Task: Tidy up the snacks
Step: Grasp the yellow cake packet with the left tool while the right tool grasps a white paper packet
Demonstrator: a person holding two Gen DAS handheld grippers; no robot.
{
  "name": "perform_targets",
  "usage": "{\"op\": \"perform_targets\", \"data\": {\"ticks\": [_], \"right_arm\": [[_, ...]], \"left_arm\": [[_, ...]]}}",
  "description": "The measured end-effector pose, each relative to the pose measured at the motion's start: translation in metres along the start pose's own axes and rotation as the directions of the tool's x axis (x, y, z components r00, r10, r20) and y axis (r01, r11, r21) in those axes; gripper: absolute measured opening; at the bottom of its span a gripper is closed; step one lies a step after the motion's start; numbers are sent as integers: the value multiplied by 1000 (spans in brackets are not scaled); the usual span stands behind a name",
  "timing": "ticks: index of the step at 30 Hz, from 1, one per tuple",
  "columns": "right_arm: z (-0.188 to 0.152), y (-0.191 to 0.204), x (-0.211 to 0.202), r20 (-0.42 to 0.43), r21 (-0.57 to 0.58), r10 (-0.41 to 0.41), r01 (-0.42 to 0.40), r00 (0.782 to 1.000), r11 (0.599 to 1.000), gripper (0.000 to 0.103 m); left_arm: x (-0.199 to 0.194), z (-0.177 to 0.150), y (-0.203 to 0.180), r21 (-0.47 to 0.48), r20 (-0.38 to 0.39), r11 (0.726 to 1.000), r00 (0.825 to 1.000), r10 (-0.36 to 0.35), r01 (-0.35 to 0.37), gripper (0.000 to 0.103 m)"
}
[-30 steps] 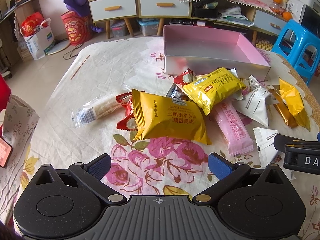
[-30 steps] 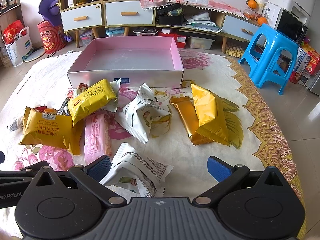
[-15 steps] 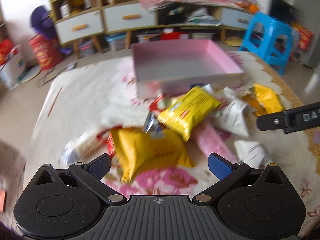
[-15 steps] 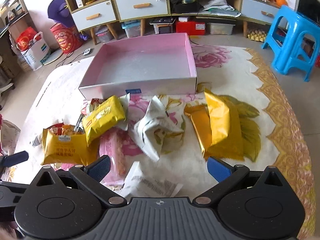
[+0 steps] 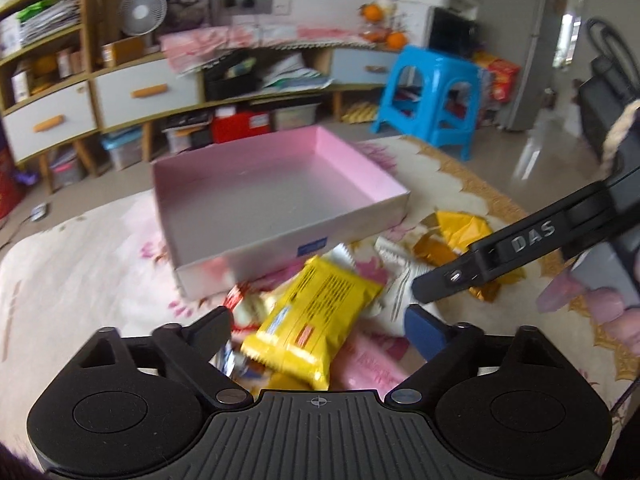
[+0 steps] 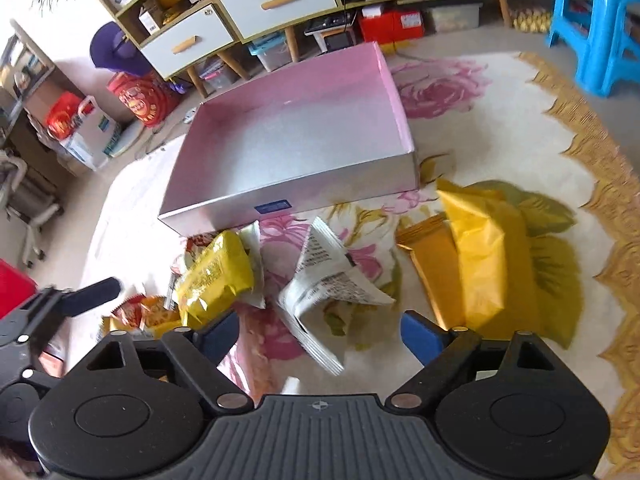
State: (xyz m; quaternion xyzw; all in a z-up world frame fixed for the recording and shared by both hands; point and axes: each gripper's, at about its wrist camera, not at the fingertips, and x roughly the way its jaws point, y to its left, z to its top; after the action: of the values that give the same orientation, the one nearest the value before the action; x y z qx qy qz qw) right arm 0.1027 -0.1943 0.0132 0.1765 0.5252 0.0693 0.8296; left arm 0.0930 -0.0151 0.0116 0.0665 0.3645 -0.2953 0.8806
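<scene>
A shallow pink box (image 5: 384, 178) (image 6: 394, 92) sits empty on the flowered cloth. Snack packets lie in a heap in front of it. A bright yellow packet (image 5: 316, 320) (image 6: 216, 276) lies on a pink one (image 5: 372, 368). A white printed packet (image 6: 328, 284) lies in the middle, and gold and yellow packets (image 6: 476, 264) (image 5: 456, 232) lie to the right. My left gripper (image 5: 320, 328) is open, just above the bright yellow packet. My right gripper (image 6: 320, 332) is open above the white packet, and it also shows in the left wrist view (image 5: 432, 292).
A blue stool (image 5: 432, 92) stands beyond the table's right side. Low cabinets with drawers (image 6: 276, 0) and storage boxes line the far wall. Bags (image 6: 84, 128) stand on the floor at the left. The cloth's gold scalloped edge (image 6: 600, 160) marks the table's right side.
Both grippers have moved forward over the snack heap toward the pink box. The left view has swung right, and the large yellow packet has dropped below its frame. Both stay open.
</scene>
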Motion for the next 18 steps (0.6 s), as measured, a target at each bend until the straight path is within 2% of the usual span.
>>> {"op": "perform_targets", "data": {"ticks": [5, 10, 17, 18], "right_arm": [[4, -5, 15, -31, 36, 30, -29, 999, 999, 73], [6, -12, 27, -45, 53, 45, -42, 998, 998, 66], [8, -18, 30, -22, 53, 49, -48, 999, 997, 63], [9, -19, 31, -15, 53, 49, -48, 999, 997, 62]], "left_arm": [[15, 1, 5, 39, -12, 995, 996, -93, 93, 75], [29, -3, 6, 56, -40, 995, 996, -78, 80, 71], [39, -8, 17, 4, -63, 997, 995, -72, 72, 69], [40, -8, 18, -3, -64, 997, 995, -75, 75, 65]]}}
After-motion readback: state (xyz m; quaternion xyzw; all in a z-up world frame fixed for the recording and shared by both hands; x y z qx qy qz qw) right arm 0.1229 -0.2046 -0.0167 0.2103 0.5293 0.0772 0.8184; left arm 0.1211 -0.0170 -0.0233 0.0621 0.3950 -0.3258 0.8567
